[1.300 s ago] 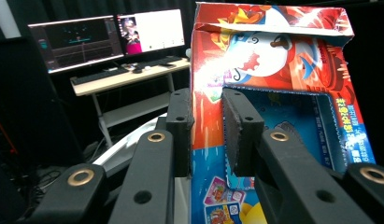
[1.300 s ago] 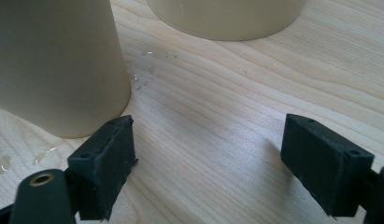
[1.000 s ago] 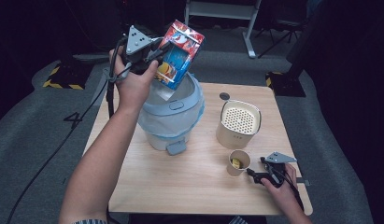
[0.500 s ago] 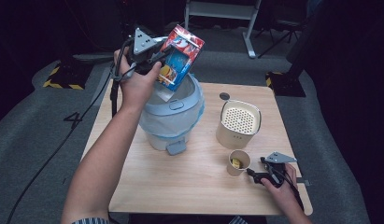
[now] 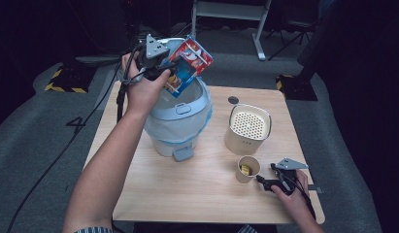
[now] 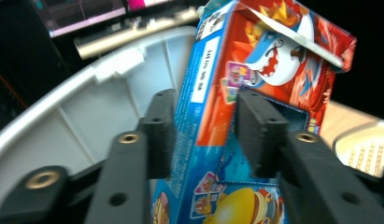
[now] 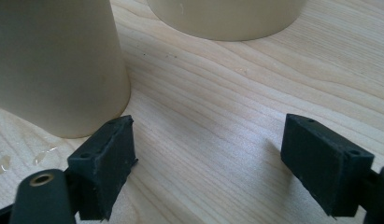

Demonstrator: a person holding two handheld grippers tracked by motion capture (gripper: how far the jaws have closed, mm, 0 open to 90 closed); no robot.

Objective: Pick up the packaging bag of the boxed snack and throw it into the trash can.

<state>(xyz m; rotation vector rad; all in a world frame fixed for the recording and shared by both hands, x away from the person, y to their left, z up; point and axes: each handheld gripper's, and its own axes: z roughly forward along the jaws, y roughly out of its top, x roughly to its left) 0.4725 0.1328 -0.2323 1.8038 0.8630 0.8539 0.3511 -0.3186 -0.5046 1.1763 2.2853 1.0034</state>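
A red and blue carton (image 5: 190,65) (image 6: 255,102) hangs tilted over the mouth of a pale blue bin (image 5: 180,124) lined with a plastic bag. My left gripper (image 5: 160,68) (image 6: 203,130) is shut on the carton, one jaw on each side of it. The bin's white lid (image 6: 87,107) stands raised behind the carton. My right gripper (image 5: 271,177) (image 7: 206,163) rests open low over the table (image 5: 197,194), nothing between its jaws, just right of a small beige paper cup (image 5: 248,169) (image 7: 54,60).
A cream cylindrical container with a perforated top (image 5: 248,128) (image 7: 227,16) stands right of the bin. A small dark disc (image 5: 233,100) lies on the table behind it. A few water drops (image 7: 21,158) sit by the cup.
My left gripper has carried the carton slightly right and lower over the bin's mouth. The right gripper has stayed put.
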